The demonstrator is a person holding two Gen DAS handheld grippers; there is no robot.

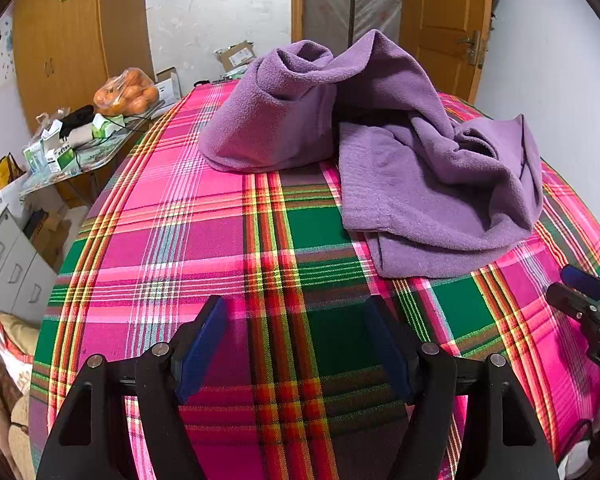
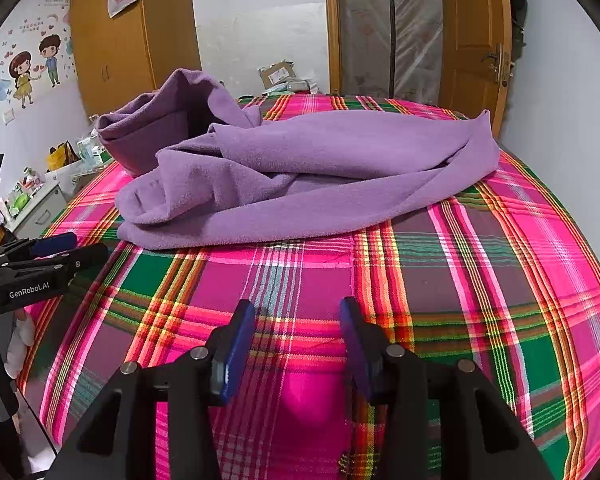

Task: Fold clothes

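Observation:
A purple fleece garment [image 1: 420, 168] lies crumpled in a heap on the pink, green and red plaid bed cover [image 1: 220, 240]; one rolled end stands up at the far left of the heap. In the right wrist view the same garment [image 2: 300, 176] spreads across the far half of the bed. My left gripper [image 1: 296, 312] hovers over bare plaid, short of the garment, open wide with nothing between its blue pads. My right gripper [image 2: 298, 316] is also open and empty above the plaid cover [image 2: 480, 300], near the front edge. Each gripper shows at the edge of the other's view.
A cluttered side table [image 1: 80, 148] with a bag of oranges [image 1: 126, 92] and boxes stands left of the bed. White drawers [image 1: 8, 264] sit lower left. A wooden wardrobe [image 1: 64, 40] and a wooden door [image 1: 444, 20] line the far wall.

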